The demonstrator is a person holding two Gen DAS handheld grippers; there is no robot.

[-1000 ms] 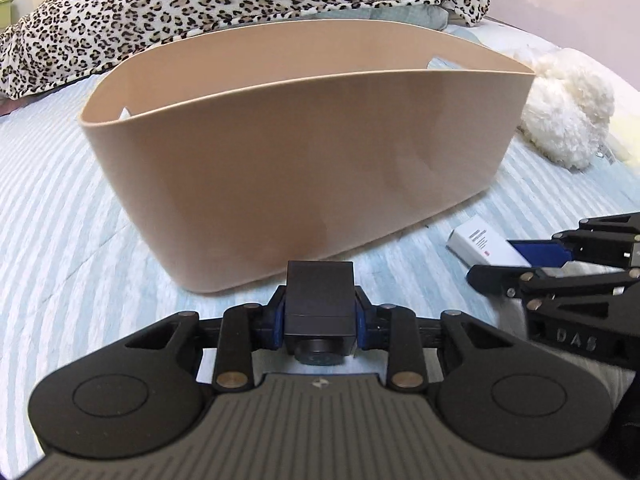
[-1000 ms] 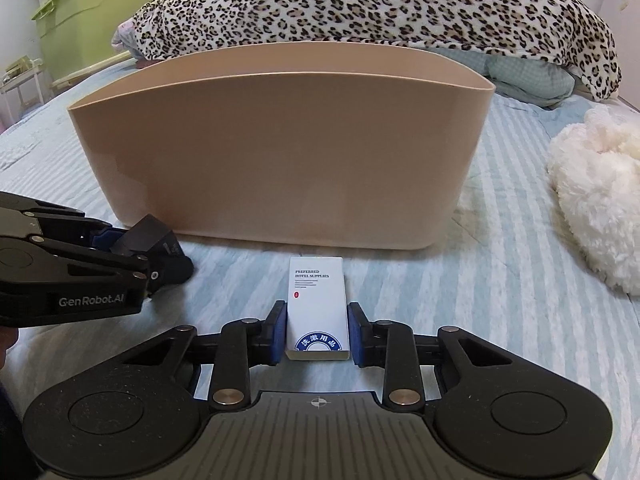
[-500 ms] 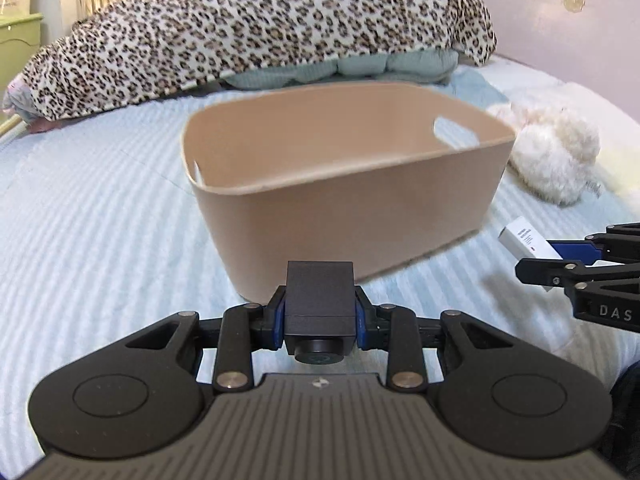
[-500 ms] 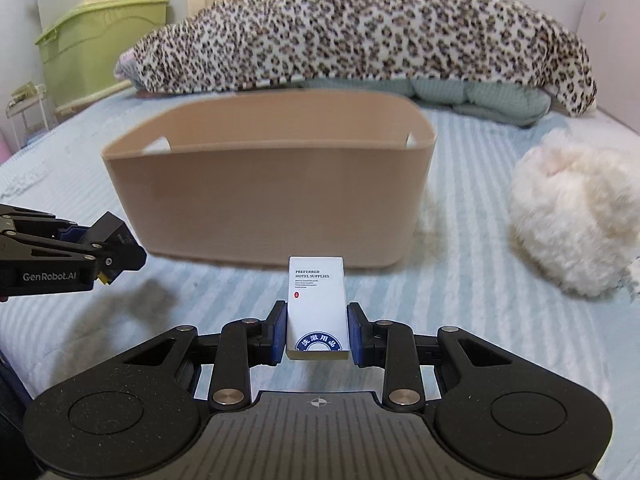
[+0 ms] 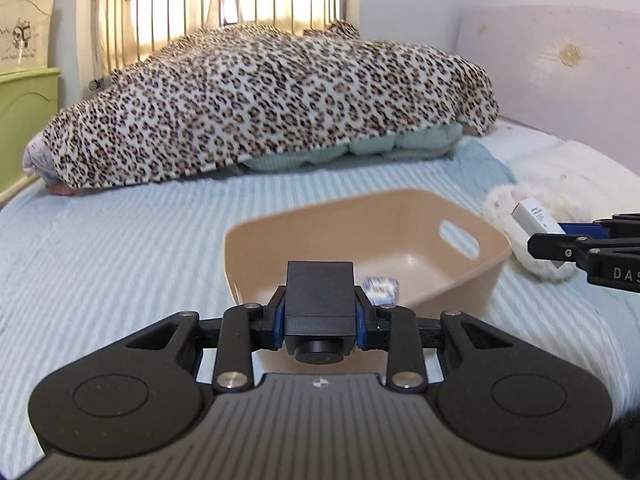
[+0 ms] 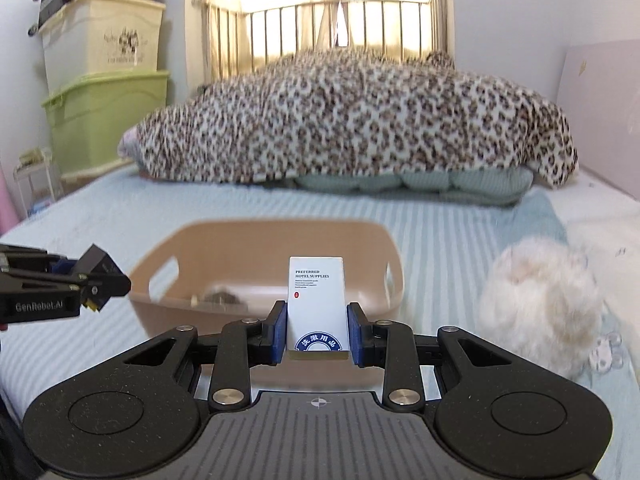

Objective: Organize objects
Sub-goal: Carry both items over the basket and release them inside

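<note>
Tan basket (image 5: 472,280) on the striped bed (image 5: 120,248), ahead of and below both claws. Inside: small blue-white packet (image 5: 382,288) on its floor; in the right wrist view a blurred dark item (image 6: 222,298), can't identify. Left claw (image 5: 320,314) pinching a black box (image 5: 320,300). Right claw (image 6: 317,330) pinching a white hotel-supplies box (image 6: 316,300). White plush toy (image 6: 540,304) right of the right claw.

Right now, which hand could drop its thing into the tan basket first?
Probably left. The left gripper holds its black box right before the tan plastic basket; the right gripper looks farther back.
</note>
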